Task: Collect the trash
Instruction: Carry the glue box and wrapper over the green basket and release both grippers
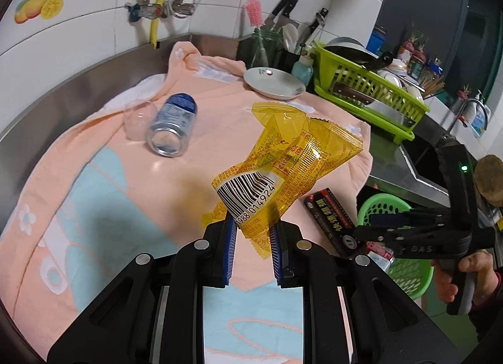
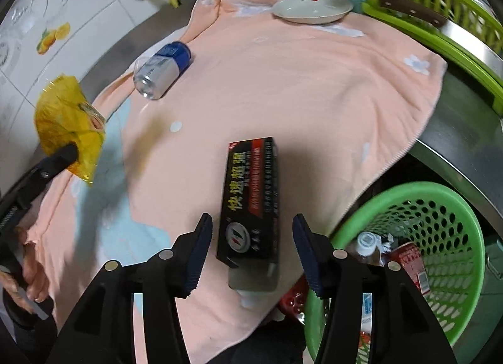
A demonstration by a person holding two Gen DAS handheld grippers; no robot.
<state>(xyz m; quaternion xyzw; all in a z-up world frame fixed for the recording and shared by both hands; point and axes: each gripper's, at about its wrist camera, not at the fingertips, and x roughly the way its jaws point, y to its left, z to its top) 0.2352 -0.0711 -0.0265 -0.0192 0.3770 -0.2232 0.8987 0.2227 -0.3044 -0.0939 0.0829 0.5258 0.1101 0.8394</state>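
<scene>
**Wrapper lifted, box between the open jaws**

The left gripper [image 1: 253, 229] pinches the lower end of a crumpled yellow snack wrapper [image 1: 283, 166] between its blue pads and holds it clear above the peach towel [image 1: 220, 119] that covers the steel counter. The right gripper [image 2: 251, 247] stands with its jaws apart on either side of a black carton with yellow lettering [image 2: 251, 200]; the pads do not touch it. The carton lies flat on the towel near its front edge, one end jutting slightly past it.

Farther back on the towel a blue-and-silver drink can [image 1: 173, 125] lies on its side, with a clear plastic cup [image 1: 138, 117] tipped over just beside it. A white plate [image 1: 273, 83] rests at the towel's far edge, next to a lime dish rack [image 1: 371, 87]. Below the counter's right edge stands a green perforated basket [image 2: 440, 207] that already holds bottles and packaging.
</scene>
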